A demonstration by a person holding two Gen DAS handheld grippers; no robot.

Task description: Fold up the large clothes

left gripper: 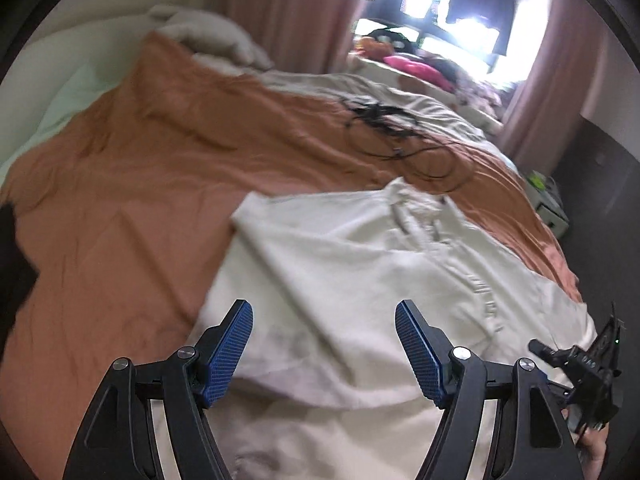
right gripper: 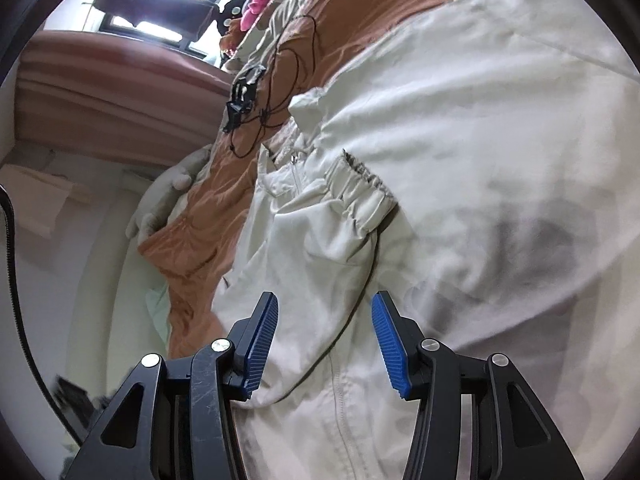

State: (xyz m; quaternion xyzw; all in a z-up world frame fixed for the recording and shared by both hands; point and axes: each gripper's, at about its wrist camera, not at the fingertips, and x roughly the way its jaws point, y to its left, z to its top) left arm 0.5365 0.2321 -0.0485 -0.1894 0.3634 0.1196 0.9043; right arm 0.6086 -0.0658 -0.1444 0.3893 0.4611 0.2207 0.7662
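Note:
A large cream jacket (left gripper: 360,272) lies spread on an orange bedsheet (left gripper: 140,184), partly folded over itself. My left gripper (left gripper: 324,344) is open just above the jacket's near part, holding nothing. In the right wrist view the jacket (right gripper: 460,140) fills most of the frame, with its zipper (right gripper: 340,392) and an elastic cuff (right gripper: 360,188) showing. My right gripper (right gripper: 325,340) is open over the fabric near the zipper, empty. The right gripper's body shows at the left wrist view's right edge (left gripper: 580,364).
Tangled black cables (left gripper: 392,128) lie on the sheet beyond the jacket. A grey pillow (left gripper: 216,36) sits at the bed's far end. Pink curtains (left gripper: 296,8) and a bright window are behind. The bed's right edge drops to a dark floor (left gripper: 592,184).

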